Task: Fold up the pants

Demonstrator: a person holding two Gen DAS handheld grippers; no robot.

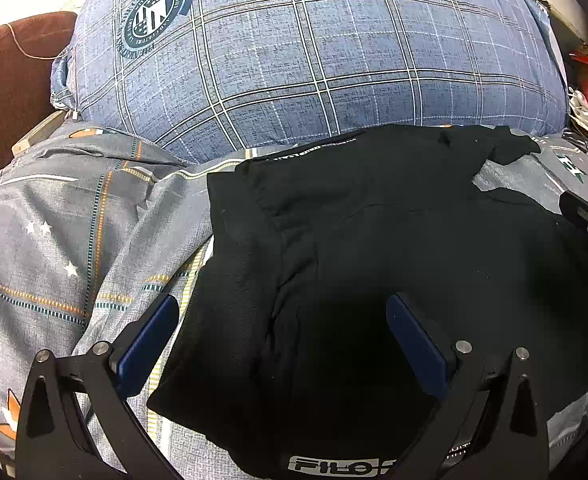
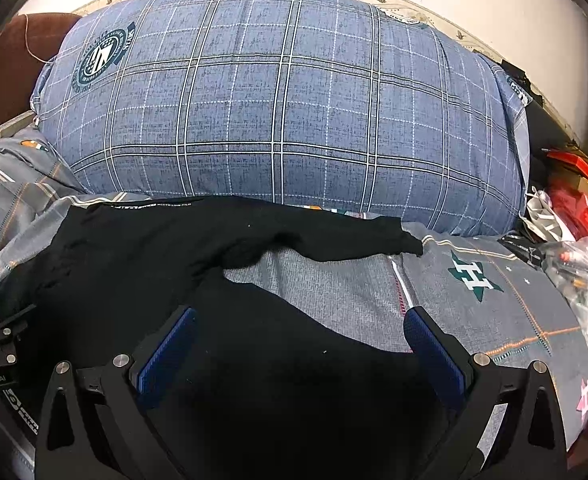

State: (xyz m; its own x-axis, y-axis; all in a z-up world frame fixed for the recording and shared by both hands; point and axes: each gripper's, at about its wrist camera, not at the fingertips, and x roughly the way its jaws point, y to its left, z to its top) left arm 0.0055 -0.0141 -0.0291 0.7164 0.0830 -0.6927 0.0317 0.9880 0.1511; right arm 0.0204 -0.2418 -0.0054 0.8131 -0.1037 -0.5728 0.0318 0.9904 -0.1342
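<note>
While spread on patterned bedding (image 1: 73, 216), matte black pants (image 1: 374, 240), rumpled, irregular outline

- pants (image 1: 394, 240): black knit cloth, matt
- bedsheet (image 1: 53, 240): grey woven cloth, printed, creased
- pillow (image 2: 285, 112): blue plaid cloth, matt
- gripper pads (image 2: 434, 344): blue, finely ribbed; arms matt black, shiny metal pins

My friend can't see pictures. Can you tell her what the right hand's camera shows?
Black pants lie partly folded on a grey patterned bedsheet, with the open right gripper above their near edge, holding nothing. A big blue checked pillow fills the back, and a red and clear plastic clutter sits at the right.
</note>
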